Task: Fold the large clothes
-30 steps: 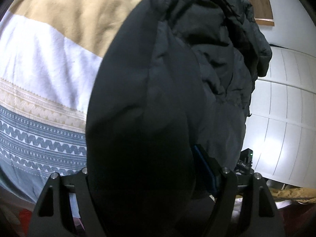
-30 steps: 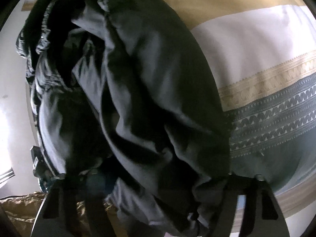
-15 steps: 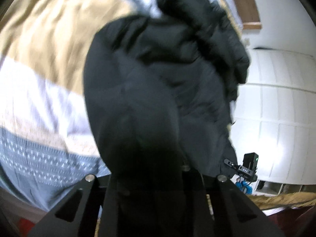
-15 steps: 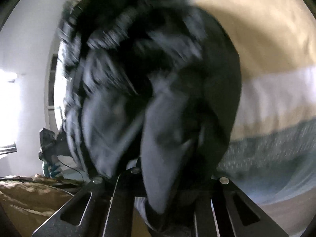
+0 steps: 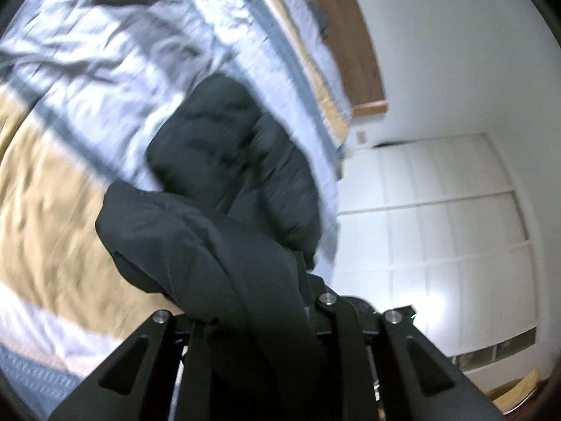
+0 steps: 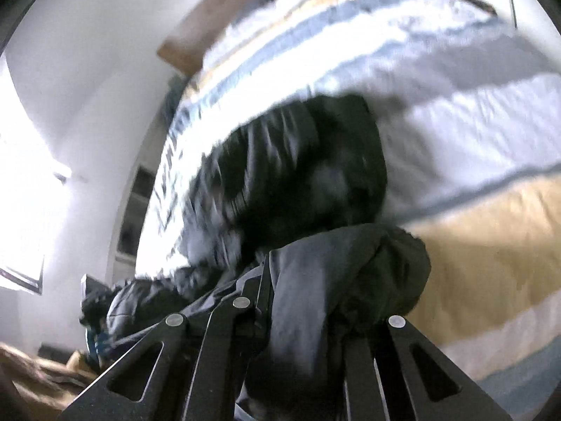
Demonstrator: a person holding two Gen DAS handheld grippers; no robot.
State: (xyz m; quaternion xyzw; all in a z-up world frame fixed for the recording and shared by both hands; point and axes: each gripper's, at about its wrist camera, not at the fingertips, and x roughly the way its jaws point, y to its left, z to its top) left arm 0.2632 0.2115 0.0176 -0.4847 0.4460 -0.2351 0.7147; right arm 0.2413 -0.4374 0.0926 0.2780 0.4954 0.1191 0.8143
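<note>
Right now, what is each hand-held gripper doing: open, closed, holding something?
Left hand-held gripper: closed on a fold of the black jacket.
Right hand-held gripper: closed on another part of the jacket.

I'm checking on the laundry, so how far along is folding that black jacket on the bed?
Done: no fold shows yet. In hand: the left gripper and right gripper are each shut on the black jacket, which hangs bunched above the striped bedspread. Left: spreading it flat, then every fold.
</note>
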